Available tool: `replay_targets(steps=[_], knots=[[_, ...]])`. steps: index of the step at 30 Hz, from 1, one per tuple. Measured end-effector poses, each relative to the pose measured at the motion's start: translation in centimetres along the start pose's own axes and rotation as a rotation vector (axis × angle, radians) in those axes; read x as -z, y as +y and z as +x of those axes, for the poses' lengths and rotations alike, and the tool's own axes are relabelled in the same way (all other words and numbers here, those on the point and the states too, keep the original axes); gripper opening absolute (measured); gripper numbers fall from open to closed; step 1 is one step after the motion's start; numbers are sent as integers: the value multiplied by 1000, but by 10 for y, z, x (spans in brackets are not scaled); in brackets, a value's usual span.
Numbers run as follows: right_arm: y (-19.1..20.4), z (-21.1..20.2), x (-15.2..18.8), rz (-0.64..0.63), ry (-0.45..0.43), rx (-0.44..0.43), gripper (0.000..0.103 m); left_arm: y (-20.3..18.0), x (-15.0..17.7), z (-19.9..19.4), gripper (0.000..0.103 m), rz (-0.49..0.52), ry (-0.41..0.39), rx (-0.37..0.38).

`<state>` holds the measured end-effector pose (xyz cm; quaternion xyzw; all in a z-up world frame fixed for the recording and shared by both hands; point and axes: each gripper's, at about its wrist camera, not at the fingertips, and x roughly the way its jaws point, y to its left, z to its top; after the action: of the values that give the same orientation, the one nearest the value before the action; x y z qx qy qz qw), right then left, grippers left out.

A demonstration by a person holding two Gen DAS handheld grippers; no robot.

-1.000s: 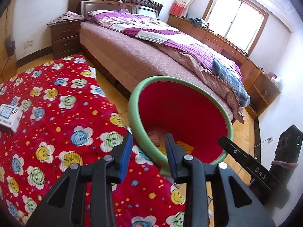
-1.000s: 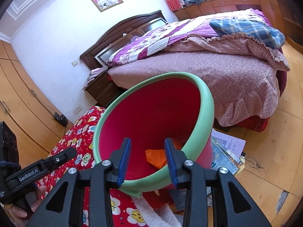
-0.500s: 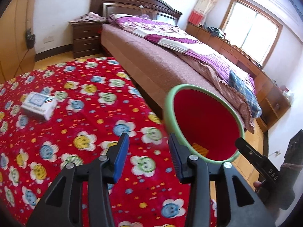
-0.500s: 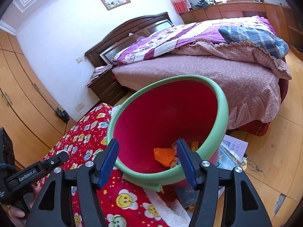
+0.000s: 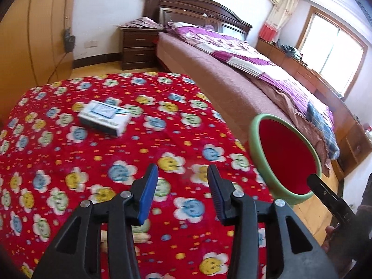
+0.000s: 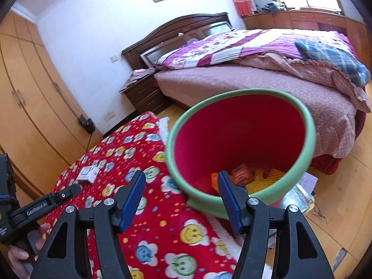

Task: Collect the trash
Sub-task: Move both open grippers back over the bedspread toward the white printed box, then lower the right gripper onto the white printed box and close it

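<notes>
Bedroom with wood floor; a bed is seen beside a desk draped in fuzzy red smiley-flower cloth. A round red bin, green-rimmed, sits at the desk's edge holding orange wrappers. A small white box is left on the cloth. Left hand-held gripper and right hand-held gripper: both spread apart, nothing between; the right's jaws have just been opened wider.

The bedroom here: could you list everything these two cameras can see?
bin: one, green rim, red inside, beside blanket
trash: several pieces, orange and yellow, bottom of bin
small box: one, white and blue, on blanket
blanket: one, red with smiley flowers, foreground
bed: one, dark headboard, purple quilt, behind bin
nightstand: one, dark wood, beside bed
left gripper: black, blue pads, open, empty
right gripper: black, blue pads, open, empty
</notes>
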<state>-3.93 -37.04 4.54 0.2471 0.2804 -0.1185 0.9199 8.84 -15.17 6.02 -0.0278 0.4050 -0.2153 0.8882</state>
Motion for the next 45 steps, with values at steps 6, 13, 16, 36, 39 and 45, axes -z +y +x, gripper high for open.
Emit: replay_targets(steps=[6, 13, 16, 36, 39, 45], knots=[[28, 11, 8, -47, 36, -31, 72, 32, 1, -11, 44, -51, -15, -36], [63, 26, 15, -114, 79, -62, 73, 76, 1, -20, 44, -122, -31, -96], [78, 33, 16, -143, 96, -75, 73, 93, -1, -22, 44, -145, -40, -124], [185, 104, 21, -358, 210, -157, 77, 196, -19, -6, 44, -238, -56, -308], [202, 120, 23, -400, 231, -167, 77, 206, -22, 0, 44, -244, -57, -329], [233, 158, 29, -522, 278, -171, 80, 222, -21, 14, 44, -273, -44, -341]])
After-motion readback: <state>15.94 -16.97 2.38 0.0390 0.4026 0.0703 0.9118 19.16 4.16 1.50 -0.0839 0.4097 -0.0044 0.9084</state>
